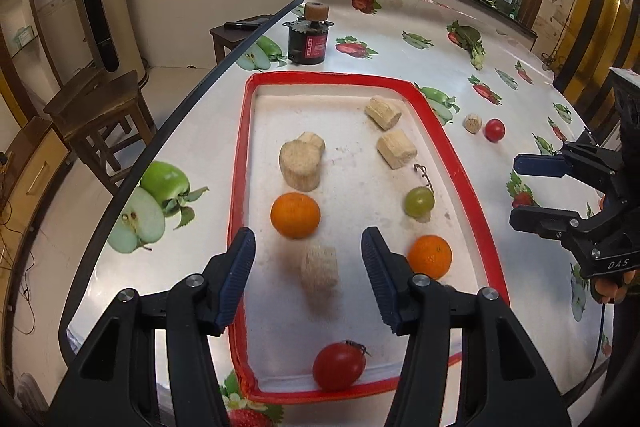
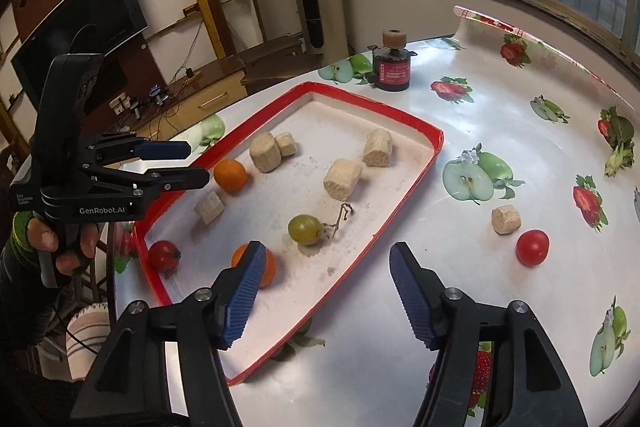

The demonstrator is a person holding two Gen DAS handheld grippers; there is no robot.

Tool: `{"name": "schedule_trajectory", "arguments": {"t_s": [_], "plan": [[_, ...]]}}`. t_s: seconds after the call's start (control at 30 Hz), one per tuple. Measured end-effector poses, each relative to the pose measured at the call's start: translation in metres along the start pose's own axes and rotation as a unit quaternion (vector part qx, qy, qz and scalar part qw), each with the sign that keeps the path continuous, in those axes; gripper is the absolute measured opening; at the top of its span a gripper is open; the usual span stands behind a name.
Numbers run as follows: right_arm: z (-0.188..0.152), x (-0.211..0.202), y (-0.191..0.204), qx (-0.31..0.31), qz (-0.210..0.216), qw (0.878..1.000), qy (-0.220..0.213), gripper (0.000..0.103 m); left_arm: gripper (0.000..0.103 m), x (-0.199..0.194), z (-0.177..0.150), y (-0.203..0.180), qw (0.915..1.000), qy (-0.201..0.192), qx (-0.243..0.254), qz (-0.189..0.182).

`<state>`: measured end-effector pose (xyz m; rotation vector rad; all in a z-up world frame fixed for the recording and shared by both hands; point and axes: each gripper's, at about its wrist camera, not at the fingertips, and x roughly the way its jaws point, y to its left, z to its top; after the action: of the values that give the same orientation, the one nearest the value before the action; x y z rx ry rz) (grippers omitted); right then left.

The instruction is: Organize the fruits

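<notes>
**Both grippers empty above tray**

Left gripper (image 1: 308, 267) and right gripper (image 2: 328, 291): jaws apart, nothing between them. Red-rimmed tray (image 1: 240, 163) holds two oranges (image 1: 295, 215), a grape (image 1: 419, 201), one tomato (image 1: 339, 366), and pale blocks, possibly cork. Second tomato (image 2: 532, 247) lies on the table outside the tray.

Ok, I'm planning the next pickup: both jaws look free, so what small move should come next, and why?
Probably swing the right gripper toward the red tomato and lower its open jaws around it. That tomato lies outside the red-rimmed tray on the tablecloth, while the oranges, the grape and another tomato already sit inside.
</notes>
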<state>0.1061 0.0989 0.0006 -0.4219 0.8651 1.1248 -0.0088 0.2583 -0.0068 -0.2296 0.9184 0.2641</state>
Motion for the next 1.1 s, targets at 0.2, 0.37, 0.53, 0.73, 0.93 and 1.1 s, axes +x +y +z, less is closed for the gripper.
{"name": "schedule_trajectory", "arguments": {"t_s": [0.2,0.37,0.53,0.73,0.93,1.1], "plan": [[-0.016,-0.005,0.010,-0.037,0.009,0.999,0.007,0.073,0.054,-0.012,-0.018,-0.001,0.9999,0.001,-0.006,0.008],[-0.022,-0.010,0.015,-0.054,0.027,0.998,0.004,0.080,0.054,-0.021,-0.028,-0.003,0.9997,-0.008,-0.007,0.021],[-0.032,-0.012,0.024,-0.085,0.049,0.995,0.005,0.084,0.054,-0.032,-0.036,-0.007,0.9991,-0.026,-0.009,0.033],[-0.045,-0.014,0.038,-0.135,0.043,0.990,0.010,0.084,0.075,-0.042,-0.049,-0.012,0.9975,-0.041,-0.009,0.056],[-0.053,-0.016,0.043,-0.153,0.046,0.987,0.017,0.085,0.075,-0.048,-0.060,-0.020,0.9967,-0.041,0.004,0.070],[-0.056,-0.018,0.047,-0.161,0.044,0.986,0.017,0.086,0.075,-0.051,-0.071,-0.025,0.9965,-0.037,0.010,0.074]]}}
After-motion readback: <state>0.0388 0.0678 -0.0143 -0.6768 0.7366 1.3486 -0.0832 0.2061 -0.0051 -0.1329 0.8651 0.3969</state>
